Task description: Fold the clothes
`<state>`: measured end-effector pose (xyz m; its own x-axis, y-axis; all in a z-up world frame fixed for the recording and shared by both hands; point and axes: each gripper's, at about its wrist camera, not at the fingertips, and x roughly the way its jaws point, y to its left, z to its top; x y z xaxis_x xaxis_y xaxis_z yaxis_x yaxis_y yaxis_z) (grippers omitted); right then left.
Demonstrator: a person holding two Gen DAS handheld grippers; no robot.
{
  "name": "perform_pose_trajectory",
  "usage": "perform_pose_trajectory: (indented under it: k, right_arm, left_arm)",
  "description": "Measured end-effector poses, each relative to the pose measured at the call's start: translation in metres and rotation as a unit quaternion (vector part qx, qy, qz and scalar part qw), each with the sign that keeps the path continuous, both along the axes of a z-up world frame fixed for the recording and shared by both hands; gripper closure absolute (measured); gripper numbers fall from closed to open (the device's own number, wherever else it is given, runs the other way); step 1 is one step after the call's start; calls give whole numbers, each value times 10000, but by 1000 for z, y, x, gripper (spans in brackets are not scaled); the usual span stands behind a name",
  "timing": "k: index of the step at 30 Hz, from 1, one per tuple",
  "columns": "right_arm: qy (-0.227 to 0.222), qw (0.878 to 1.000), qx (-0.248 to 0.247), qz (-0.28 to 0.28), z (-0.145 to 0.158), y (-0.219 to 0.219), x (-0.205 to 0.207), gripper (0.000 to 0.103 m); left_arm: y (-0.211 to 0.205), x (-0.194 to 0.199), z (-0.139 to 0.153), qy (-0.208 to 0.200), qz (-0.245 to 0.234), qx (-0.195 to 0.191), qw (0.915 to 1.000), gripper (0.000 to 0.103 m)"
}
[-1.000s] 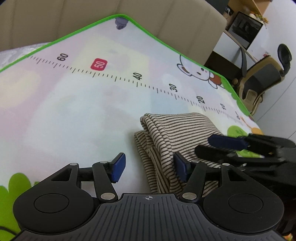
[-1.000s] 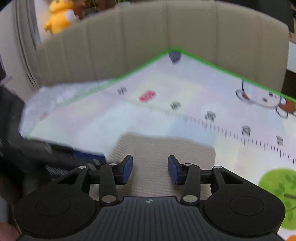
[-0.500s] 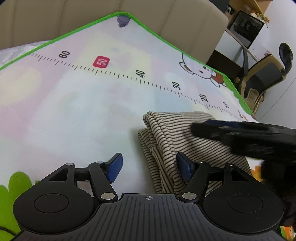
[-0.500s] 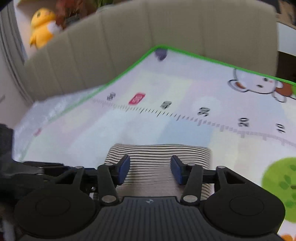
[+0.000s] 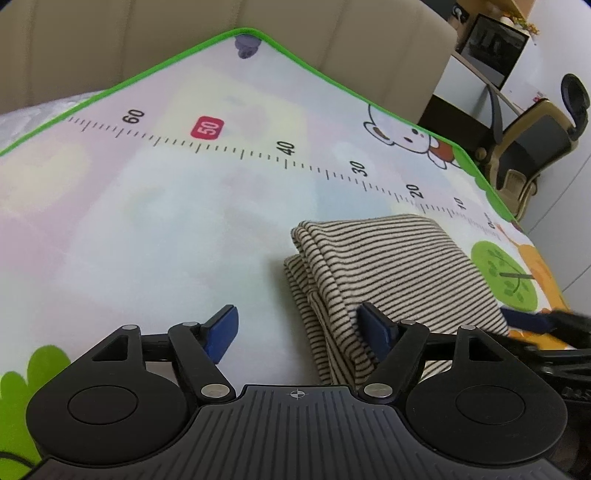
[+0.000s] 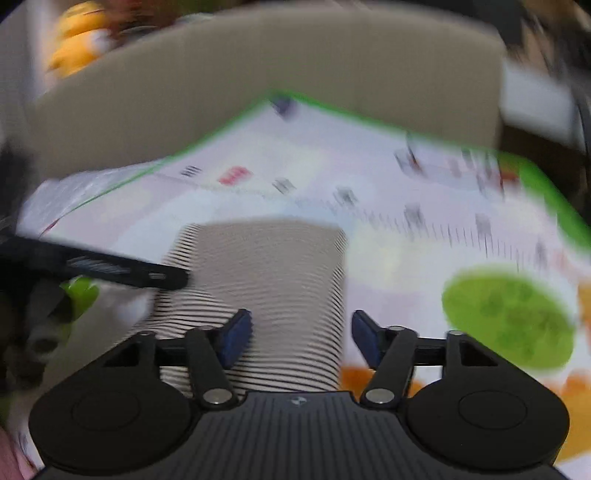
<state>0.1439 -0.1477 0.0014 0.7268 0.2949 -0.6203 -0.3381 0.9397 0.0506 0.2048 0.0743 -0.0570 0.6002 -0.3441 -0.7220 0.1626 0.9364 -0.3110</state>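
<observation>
- In the left wrist view, the left claw (image 5: 295, 330) is seen spread wide with nothing gripped; its left pad hangs over bare mat, while its right pad lies against the near left edge of the folded garment.
- In the right wrist view, which is blurred, the right claw (image 6: 301, 334) is likewise held wide apart and empty, low over the near end of the garment; whether the pads touch the cloth cannot be told.
- The striped folded garment (image 5: 391, 273) is laid as a compact stack on the play mat (image 5: 147, 229), toward the mat's right side, with its layered fold edges turned to the left.
- The right claw is glimpsed at the right edge of the left wrist view, just beside the garment's right side.
- A printed ruler scale (image 5: 280, 155) is crossed over the mat beyond the garment.
- A green-edged border and a beige padded headboard (image 5: 184, 33) are seen behind the mat.
- An office chair (image 5: 532, 144) is stood farthest off, at right.
</observation>
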Motion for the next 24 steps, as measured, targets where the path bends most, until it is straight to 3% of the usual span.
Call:
perform_pose_trajectory:
  k: [1, 2, 3, 5, 8, 12, 16, 18, 19, 22, 24]
  right_arm:
    - [-173, 9995, 27, 258, 5, 6, -11, 65]
    - [-199, 9984, 140, 501, 8, 11, -21, 65]
    - [-32, 9971, 277, 710, 5, 17, -27, 65]
    - [378, 9945, 42, 972, -18, 36, -33, 65]
    - [278, 9938, -402, 1003, -46, 49, -38, 63]
    - [395, 9927, -424, 1054, -43, 47, -33, 62]
    - [435, 9916, -511, 1102, -44, 45, -33, 62]
    - [419, 9918, -525, 1091, -45, 45, -33, 60]
    - [436, 9916, -495, 1116, -43, 43, -32, 55]
    - [562, 9903, -282, 1238, -31, 36, -27, 53]
    - [617, 9907, -38, 1214, -18, 25, -21, 58]
  left_arm:
    - [1, 0, 0, 16, 15, -31, 10000, 25]
    - [2, 0, -1, 28, 24, -52, 10000, 25]
    - [2, 1, -1, 35, 27, -62, 10000, 25]
    - [1, 1, -1, 33, 32, -45, 10000, 22]
    - [2, 1, -2, 63, 55, -31, 10000, 19]
    - [5, -4, 0, 63, 117, -46, 9999, 19]
    - [11, -12, 14, 95, 205, -540, 9983, 33]
    - [14, -20, 23, 68, 126, -864, 9962, 33]
    - [14, -23, 24, 81, 74, -932, 9956, 34]
    - [6, -23, 9, 438, -78, -899, 9950, 48]
    - [2, -20, -1, 579, -126, -731, 9956, 47]
